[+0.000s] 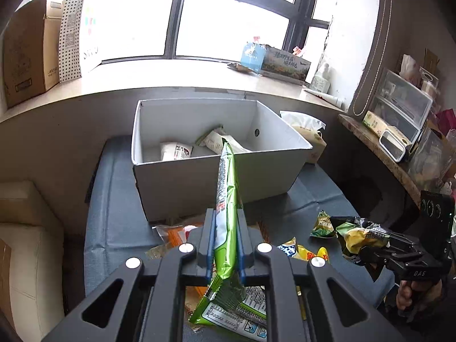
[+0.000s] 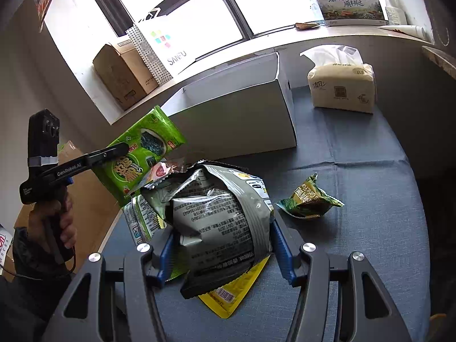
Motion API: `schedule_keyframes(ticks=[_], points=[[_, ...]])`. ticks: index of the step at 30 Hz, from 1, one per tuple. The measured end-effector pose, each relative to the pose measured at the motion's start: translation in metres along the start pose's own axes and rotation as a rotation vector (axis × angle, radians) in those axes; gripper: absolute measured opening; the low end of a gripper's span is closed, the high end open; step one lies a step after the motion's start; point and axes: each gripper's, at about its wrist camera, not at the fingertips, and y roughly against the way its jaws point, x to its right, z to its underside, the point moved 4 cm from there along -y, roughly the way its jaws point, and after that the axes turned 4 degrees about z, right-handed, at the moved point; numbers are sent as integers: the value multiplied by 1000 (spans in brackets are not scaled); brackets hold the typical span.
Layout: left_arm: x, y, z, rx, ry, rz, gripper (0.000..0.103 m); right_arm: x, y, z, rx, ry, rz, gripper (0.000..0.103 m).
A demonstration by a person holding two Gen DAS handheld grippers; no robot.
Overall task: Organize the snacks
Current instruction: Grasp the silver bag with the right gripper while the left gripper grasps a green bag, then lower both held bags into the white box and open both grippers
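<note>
My left gripper is shut on a green seaweed snack packet, held edge-on above the table just in front of the white box; the packet also shows in the right wrist view. The box holds a few white snack packs. My right gripper is shut on a crumpled grey chip bag, lifted over the table; it shows at the right of the left wrist view. A small green snack pouch lies on the blue tablecloth. Yellow and orange packets lie below the grippers.
A tissue pack stands at the table's far right beside the box. The windowsill behind holds a cardboard box, a dotted paper bag and a printed carton. A cluttered shelf runs along the right.
</note>
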Motion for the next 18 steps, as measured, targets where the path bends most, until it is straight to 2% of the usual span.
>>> schedule_keyframes(ticks=[4, 8, 14, 18], points=[[7, 21, -14, 63, -24, 2, 14, -5, 2, -4, 13, 13, -2, 62], [7, 26, -33, 100, -23, 2, 14, -14, 5, -23, 49, 41, -5, 62], [-1, 18, -78, 165, -27, -48, 14, -37, 1, -89, 122, 117, 13, 62], [-18, -7, -110, 163, 2, -74, 14, -40, -24, -142, 140, 137, 57, 62]])
